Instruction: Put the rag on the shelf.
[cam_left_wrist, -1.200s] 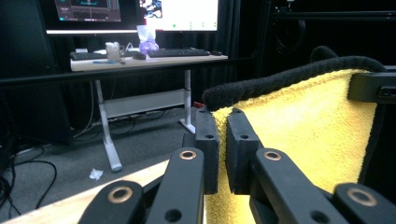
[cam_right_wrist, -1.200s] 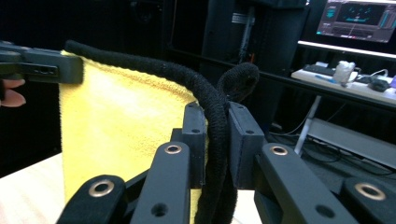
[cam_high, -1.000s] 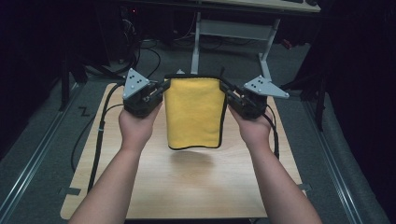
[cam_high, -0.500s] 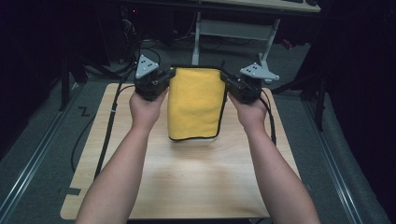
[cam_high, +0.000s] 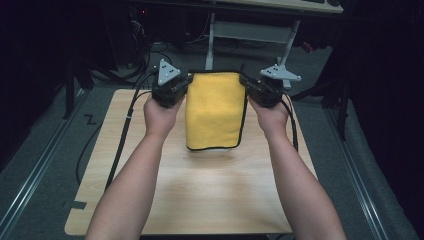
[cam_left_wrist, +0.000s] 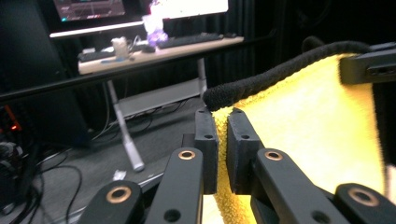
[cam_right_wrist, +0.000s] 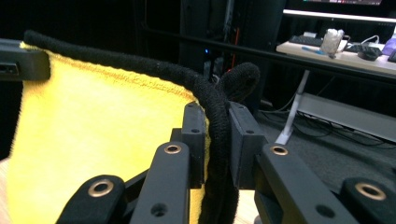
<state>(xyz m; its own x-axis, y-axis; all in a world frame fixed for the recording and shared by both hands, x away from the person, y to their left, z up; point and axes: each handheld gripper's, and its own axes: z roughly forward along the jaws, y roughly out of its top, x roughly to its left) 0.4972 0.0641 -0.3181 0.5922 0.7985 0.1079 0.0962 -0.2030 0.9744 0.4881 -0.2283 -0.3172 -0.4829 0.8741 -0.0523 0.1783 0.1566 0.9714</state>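
Note:
A yellow cloth with a black hem (cam_high: 215, 110) hangs in the air over the far half of the wooden table (cam_high: 200, 190), stretched between both grippers. My left gripper (cam_high: 186, 86) is shut on its upper left corner, and in the left gripper view the jaws pinch the yellow cloth (cam_left_wrist: 299, 126) just under the black hem. My right gripper (cam_high: 246, 85) is shut on the upper right corner; in the right gripper view the black hem (cam_right_wrist: 205, 98) runs between the jaws. The cloth's lower edge hangs a little above the table.
Black cables (cam_high: 125, 130) trail from the grippers over the table's left and right sides. A desk on white legs (cam_high: 250, 30) stands beyond the table's far edge, with keyboards and small items (cam_left_wrist: 154, 37) on it. Dark floor surrounds the table.
Both grippers have carried the cloth away from the person toward the table's far edge and slightly higher. The grip on both corners is unchanged.

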